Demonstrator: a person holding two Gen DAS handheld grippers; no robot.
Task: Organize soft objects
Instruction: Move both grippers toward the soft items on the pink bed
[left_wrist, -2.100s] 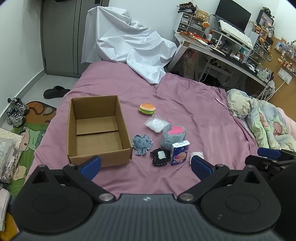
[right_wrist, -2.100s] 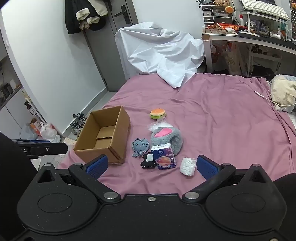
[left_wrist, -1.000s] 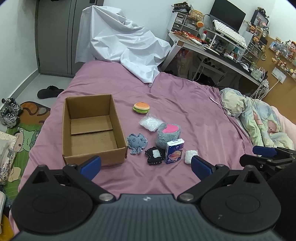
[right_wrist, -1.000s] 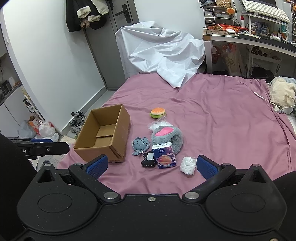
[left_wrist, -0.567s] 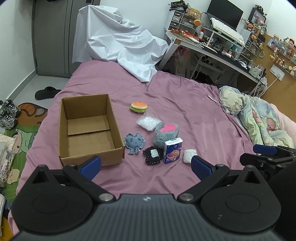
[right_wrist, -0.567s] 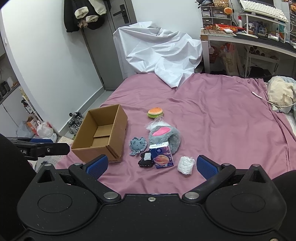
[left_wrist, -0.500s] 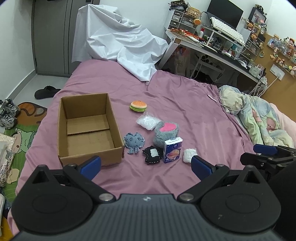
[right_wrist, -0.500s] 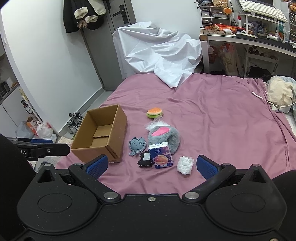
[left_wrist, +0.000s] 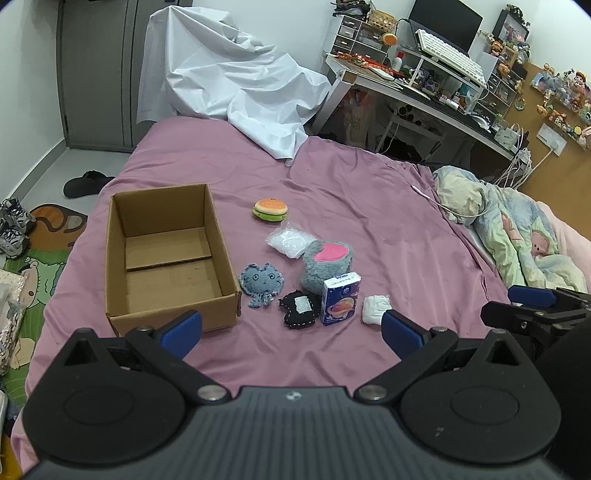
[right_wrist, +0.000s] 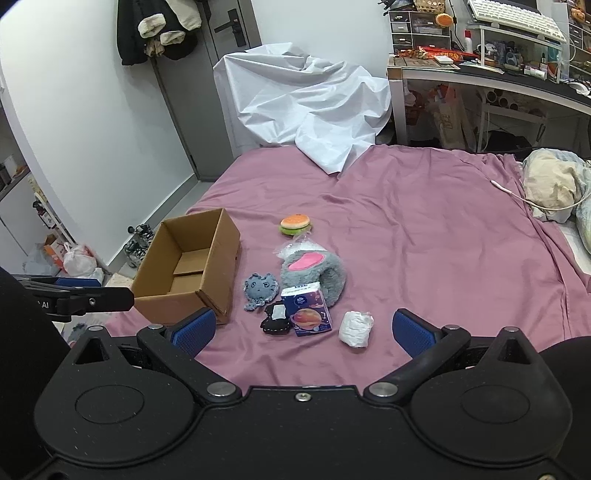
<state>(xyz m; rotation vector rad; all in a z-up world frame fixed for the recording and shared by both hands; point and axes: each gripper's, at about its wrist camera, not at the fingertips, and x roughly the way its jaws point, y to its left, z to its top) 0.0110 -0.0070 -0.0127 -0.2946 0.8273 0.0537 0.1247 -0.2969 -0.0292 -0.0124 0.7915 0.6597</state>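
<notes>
Waiting above the bed (left_wrist: 388, 229), both grippers hold nothing, and each one's jaws stand wide apart. The left gripper (left_wrist: 291, 328) and the right gripper (right_wrist: 303, 330) hang well back from the soft things. No toy is in the cardboard box (left_wrist: 166, 254) yet, so sorting looks just about to start. The blue plush (left_wrist: 261, 280) lies ahead of the left jaws, just beside the box. A good next move is to reach down and close on it gently.

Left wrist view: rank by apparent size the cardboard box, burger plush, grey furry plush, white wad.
1. cardboard box
2. grey furry plush
3. burger plush, though it lies farther away, so it may be understated
4. white wad
</notes>
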